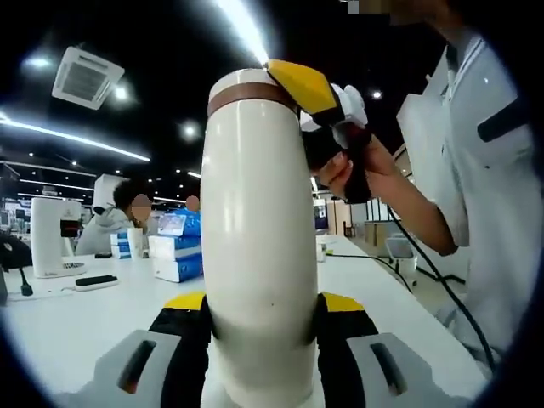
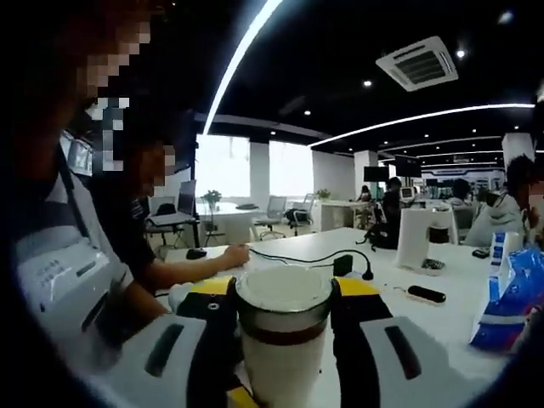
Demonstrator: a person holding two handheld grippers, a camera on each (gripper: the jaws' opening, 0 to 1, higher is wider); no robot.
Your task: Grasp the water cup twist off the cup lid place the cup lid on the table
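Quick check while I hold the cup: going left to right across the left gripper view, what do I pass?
White machine on the table, seated person, blue and white boxes, water cup in the left gripper, right gripper at the cup lid, person's white shirt.

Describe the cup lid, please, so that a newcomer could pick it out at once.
On the long white table stands a tall cream water cup. The cup lid is its rounded cream cap above a brown band, unlike the blue-and-white boxes behind.
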